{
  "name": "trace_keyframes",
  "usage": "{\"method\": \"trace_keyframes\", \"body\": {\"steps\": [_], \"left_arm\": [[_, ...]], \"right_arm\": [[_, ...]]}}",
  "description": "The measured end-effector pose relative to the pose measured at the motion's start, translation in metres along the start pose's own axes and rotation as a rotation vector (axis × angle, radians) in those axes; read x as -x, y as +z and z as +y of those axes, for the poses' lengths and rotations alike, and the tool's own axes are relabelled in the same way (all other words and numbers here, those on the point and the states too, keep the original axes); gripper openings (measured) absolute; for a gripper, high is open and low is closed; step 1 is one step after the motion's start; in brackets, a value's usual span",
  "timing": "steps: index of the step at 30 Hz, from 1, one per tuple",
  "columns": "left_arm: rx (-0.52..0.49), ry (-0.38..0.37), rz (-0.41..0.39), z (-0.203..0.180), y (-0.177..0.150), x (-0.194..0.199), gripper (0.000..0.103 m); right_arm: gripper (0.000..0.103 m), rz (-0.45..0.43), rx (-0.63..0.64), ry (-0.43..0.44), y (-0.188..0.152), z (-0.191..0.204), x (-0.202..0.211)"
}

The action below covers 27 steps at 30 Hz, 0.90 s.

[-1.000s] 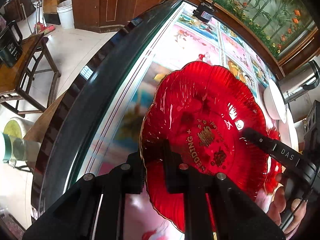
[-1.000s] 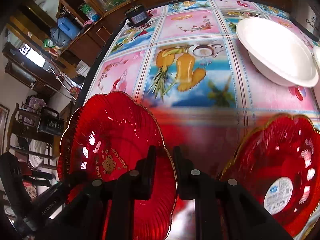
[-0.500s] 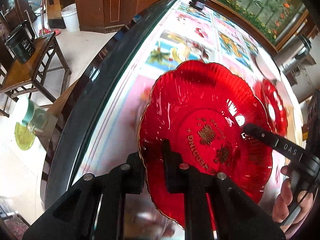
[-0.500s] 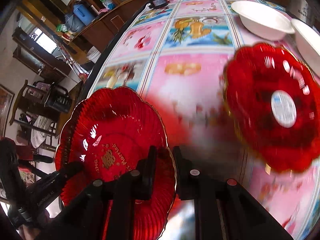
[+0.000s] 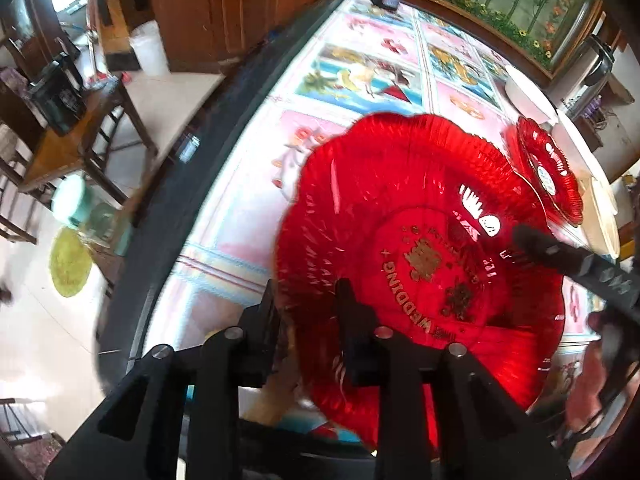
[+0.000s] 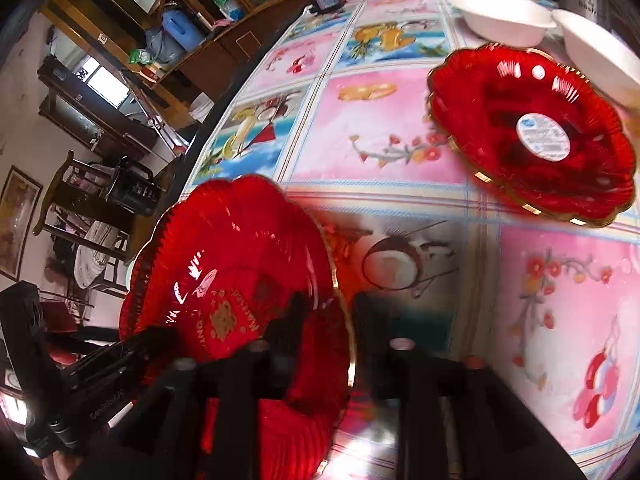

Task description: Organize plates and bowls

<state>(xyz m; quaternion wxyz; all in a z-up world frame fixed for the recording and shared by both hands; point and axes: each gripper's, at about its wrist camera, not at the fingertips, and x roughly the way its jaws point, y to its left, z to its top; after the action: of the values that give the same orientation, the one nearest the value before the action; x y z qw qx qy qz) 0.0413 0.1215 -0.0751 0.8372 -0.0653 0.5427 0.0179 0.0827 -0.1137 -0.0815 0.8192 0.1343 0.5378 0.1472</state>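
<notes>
Spanning both views, the counter (image 6: 400, 128) carries a bright fruit-and-flower printed cover. Above its near edge, a large red scalloped plate (image 5: 420, 248) with gold lettering is held by two grippers: the left gripper (image 5: 306, 316) is clamped on the rim at 7 o'clock, and the right gripper (image 6: 326, 320) is clamped on the rim at 3 o'clock. A second red plate (image 6: 532, 128), bearing a round white label, rests on the counter at 1 o'clock. Two white bowls (image 6: 500, 16) sit just beyond it, near the far edge.
</notes>
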Motion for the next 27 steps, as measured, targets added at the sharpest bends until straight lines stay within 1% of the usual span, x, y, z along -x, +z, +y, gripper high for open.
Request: {"method": "trace_keyframes", "body": {"steps": [1,2,3,4,7,10,11,12,13,14,15,16,18,20,24,25,27], "left_arm": [[0.003,0.016,-0.027,0.002,-0.002,0.006,0.026],[0.008,0.027,-0.053,0.004,-0.005,0.012,0.03],[0.016,0.033,-0.07,0.006,-0.007,0.015,0.042],[0.026,0.037,-0.087,0.008,-0.009,0.021,0.05],[0.044,0.051,-0.166,0.012,-0.015,0.044,0.051],[0.033,0.072,-0.268,0.005,-0.015,0.075,0.051],[0.019,0.059,-0.305,-0.002,-0.013,0.087,0.052],[0.008,0.039,-0.329,-0.008,-0.01,0.095,0.057],[-0.007,0.0,-0.351,-0.019,-0.006,0.105,0.067],[-0.019,-0.03,-0.36,-0.027,-0.001,0.109,0.073],[-0.033,-0.061,-0.368,-0.037,0.004,0.112,0.083],[-0.05,-0.087,-0.372,-0.049,0.01,0.113,0.083],[-0.084,-0.121,-0.345,-0.077,0.029,0.107,0.083],[-0.102,-0.178,-0.292,-0.103,0.054,0.094,0.083],[-0.06,-0.227,-0.183,-0.134,0.093,0.06,0.083],[-0.04,-0.232,-0.149,-0.142,0.104,0.047,0.083],[-0.011,-0.223,-0.093,-0.154,0.116,0.025,0.083]], "right_arm": [[0.059,-0.028,-0.013,0.009,0.0,-0.005,0.008],[0.06,-0.057,-0.021,0.014,0.001,-0.009,0.016],[0.06,-0.089,-0.023,0.018,0.001,-0.014,0.026],[0.06,-0.12,-0.021,0.016,0.002,-0.02,0.037],[0.06,-0.214,-0.006,0.005,0.0,-0.038,0.07],[0.061,-0.294,-0.008,-0.024,-0.004,-0.058,0.1],[0.061,-0.312,-0.022,-0.026,-0.005,-0.066,0.109],[0.061,-0.329,-0.042,-0.022,-0.005,-0.075,0.118],[0.061,-0.344,-0.072,-0.01,-0.005,-0.087,0.127],[0.062,-0.357,-0.107,0.006,-0.004,-0.099,0.135],[0.063,-0.362,-0.127,0.013,-0.004,-0.106,0.138],[0.063,-0.368,-0.16,0.028,-0.003,-0.116,0.143],[0.063,-0.363,-0.21,0.066,0.001,-0.133,0.146],[0.063,-0.355,-0.246,0.093,0.003,-0.144,0.143],[0.063,-0.319,-0.353,0.195,0.009,-0.174,0.128],[0.063,-0.316,-0.37,0.206,0.011,-0.179,0.125],[0.063,-0.304,-0.403,0.216,0.015,-0.188,0.117]]}}
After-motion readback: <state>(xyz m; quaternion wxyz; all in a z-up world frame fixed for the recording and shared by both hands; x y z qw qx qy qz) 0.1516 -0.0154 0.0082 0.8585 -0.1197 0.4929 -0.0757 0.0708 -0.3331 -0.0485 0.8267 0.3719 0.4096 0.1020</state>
